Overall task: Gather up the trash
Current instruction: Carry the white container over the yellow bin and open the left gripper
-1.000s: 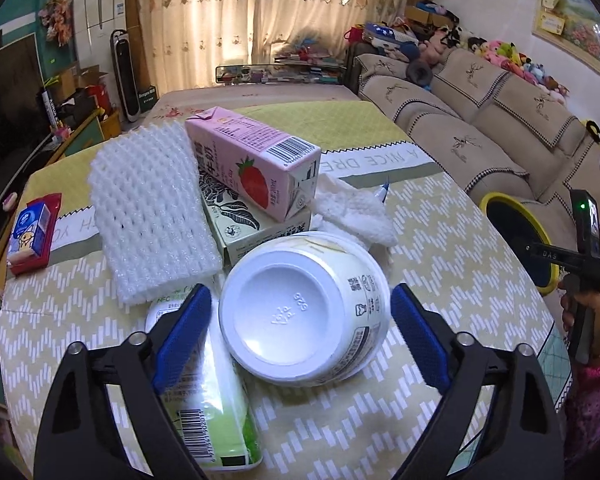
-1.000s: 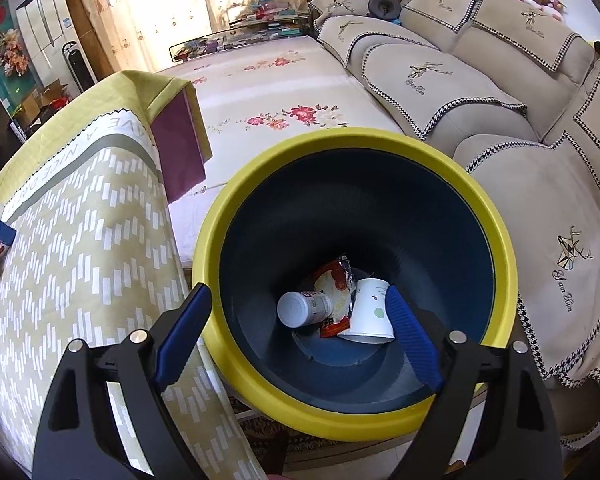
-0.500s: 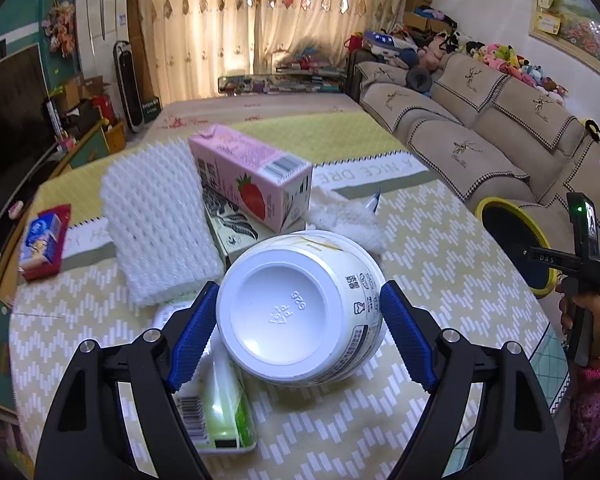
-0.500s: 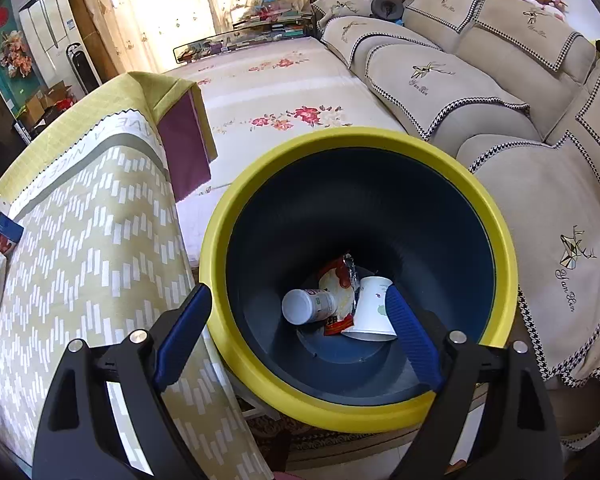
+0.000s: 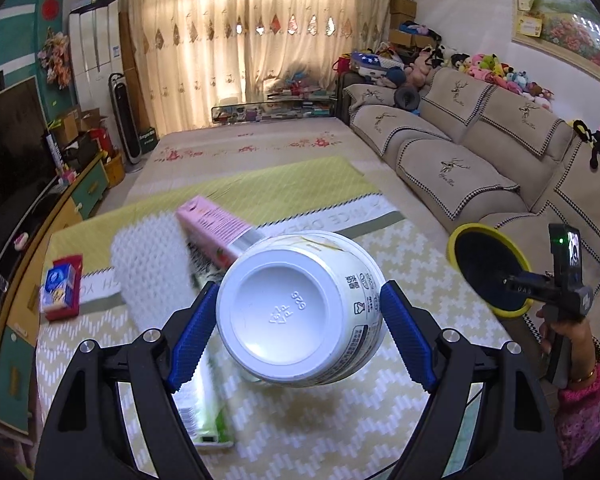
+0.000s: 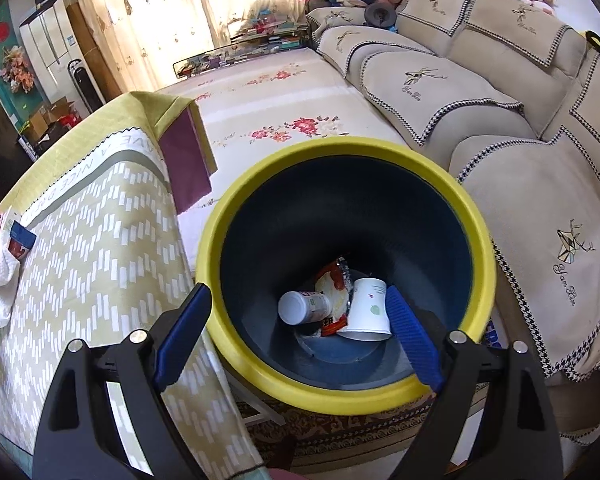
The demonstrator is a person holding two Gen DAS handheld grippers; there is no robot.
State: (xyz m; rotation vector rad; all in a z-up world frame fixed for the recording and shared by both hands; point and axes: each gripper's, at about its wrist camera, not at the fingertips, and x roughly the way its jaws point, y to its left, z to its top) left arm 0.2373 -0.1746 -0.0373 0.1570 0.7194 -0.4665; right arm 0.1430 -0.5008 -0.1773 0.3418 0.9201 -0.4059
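Jaws clamp white tub; right gripper spread above bin

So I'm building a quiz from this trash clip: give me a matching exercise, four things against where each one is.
Things:
1. white tub
2. paper cup
3. pink carton
4. red-and-blue packet

Places:
A. far left on the tablecloth
B. inside the yellow-rimmed bin
C. between the left claw fingers
D. on the table behind the tub

Pairs: 1-C, 2-B, 3-D, 4-A
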